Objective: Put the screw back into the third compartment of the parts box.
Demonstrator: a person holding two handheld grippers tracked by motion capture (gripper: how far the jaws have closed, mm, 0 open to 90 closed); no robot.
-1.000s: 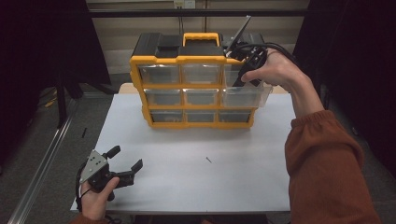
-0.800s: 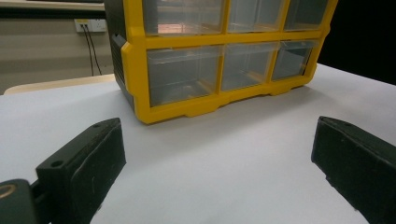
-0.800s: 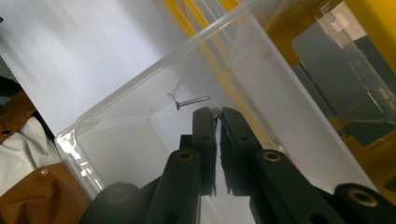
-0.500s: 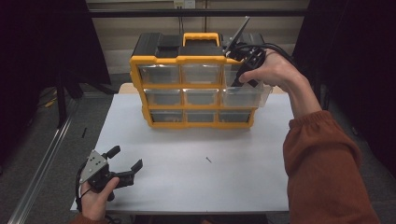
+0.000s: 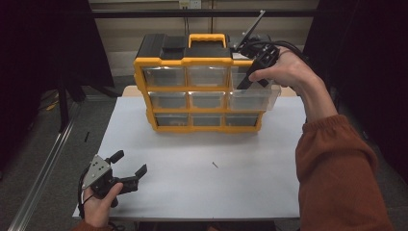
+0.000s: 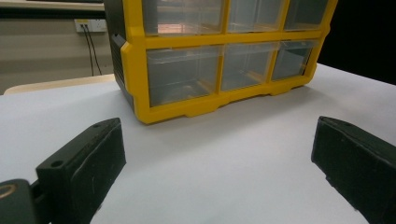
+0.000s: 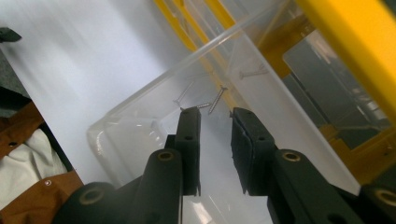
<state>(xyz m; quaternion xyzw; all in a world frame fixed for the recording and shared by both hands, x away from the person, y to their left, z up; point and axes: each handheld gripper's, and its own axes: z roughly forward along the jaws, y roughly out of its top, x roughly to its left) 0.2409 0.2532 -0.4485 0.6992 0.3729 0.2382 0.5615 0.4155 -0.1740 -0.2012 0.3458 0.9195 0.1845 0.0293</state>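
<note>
1. A yellow plastic organiser [image 5: 202, 91] with a black top and clear, glossy drawers is seen standing upright at the far side of the matte white table [image 5: 202, 187]
2. The right-hand drawer of the middle row [image 5: 255, 98] is pulled out, its clear walls thin and smooth
3. The right gripper [image 5: 250, 77] is held just above that open drawer, pointing down into it
4. In the right gripper view, its blocky black jaws have just been opening and are seen slightly apart, with nothing clamped between them
5. Thin metal screws [image 7: 217, 100] are seen lying loose inside the clear drawer, just past the jaw tips
6. One small screw [image 5: 214, 165] is left lying on the bare table, well apart from the organiser
7. The left gripper [image 5: 130, 171] is rested at the near left corner, jaws spread wide and empty
</note>
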